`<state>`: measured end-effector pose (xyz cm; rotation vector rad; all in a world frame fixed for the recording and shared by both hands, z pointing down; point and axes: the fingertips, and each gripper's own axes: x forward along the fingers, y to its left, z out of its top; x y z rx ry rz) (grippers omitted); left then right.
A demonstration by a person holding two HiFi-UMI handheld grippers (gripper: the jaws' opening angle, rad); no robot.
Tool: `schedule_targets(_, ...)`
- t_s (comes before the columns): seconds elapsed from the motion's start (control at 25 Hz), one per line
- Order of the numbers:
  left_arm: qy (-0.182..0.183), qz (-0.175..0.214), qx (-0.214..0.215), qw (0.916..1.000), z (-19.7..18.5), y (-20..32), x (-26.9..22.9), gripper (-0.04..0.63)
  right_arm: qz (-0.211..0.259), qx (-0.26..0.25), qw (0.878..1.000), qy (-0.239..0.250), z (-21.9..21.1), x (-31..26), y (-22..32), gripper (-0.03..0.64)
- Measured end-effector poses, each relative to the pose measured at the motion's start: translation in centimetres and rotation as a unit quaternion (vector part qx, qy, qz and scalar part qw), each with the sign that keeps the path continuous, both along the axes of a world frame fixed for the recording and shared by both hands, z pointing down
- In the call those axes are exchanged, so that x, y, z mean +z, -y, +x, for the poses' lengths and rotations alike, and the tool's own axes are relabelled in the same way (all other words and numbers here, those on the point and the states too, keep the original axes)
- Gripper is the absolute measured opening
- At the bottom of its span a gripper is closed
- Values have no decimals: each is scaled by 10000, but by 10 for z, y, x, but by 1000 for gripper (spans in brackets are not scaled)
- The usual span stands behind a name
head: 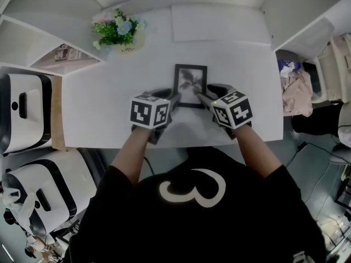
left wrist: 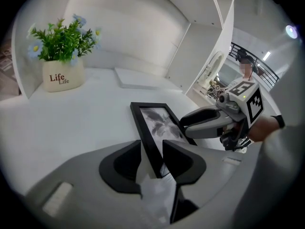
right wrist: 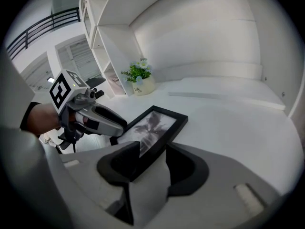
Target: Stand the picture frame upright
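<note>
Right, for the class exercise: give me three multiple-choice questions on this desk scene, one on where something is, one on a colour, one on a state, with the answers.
1. Where is the plant pot relative to the picture frame?
A. On top of it
B. Farther back and to the left on the table
C. At the table's near right edge

2. What colour is the picture frame's border?
A. Gold
B. Red
C. Black

3. How is the picture frame placed?
A. Lying flat, picture side up
B. Standing upright
C. Hanging on a wall

Answers:
1 B: the head view shows the plant pot near the far left corner.
2 C: every view shows a black border.
3 A: both gripper views show it flat on the table.
</note>
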<state>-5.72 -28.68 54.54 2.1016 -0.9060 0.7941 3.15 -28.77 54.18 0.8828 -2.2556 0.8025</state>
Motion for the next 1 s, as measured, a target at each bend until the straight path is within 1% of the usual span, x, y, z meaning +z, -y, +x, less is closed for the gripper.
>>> schedule_targets(0.16,127,86,63,9999,0,4,1,137,9,-25,9999,-133,-1,6,2,175)
schedule_targets(0.44,123,33,168,9998,3,0,6,123,85,-107,9996,-238,-3,7,1,175)
schedule_targets(0.64,100,68,143,9998,2,0,5,123,148,-125,9994,-298,-4,7,1,175)
schedule_targets(0.76,149,126,155,9997,1,0,3,123,185,-149,9992,-314,-5,7,0,175)
schedule_targets(1.0,182,142,158,9996,1,-14,4,124,208,-200,9990,-339,-6,7,-13,175)
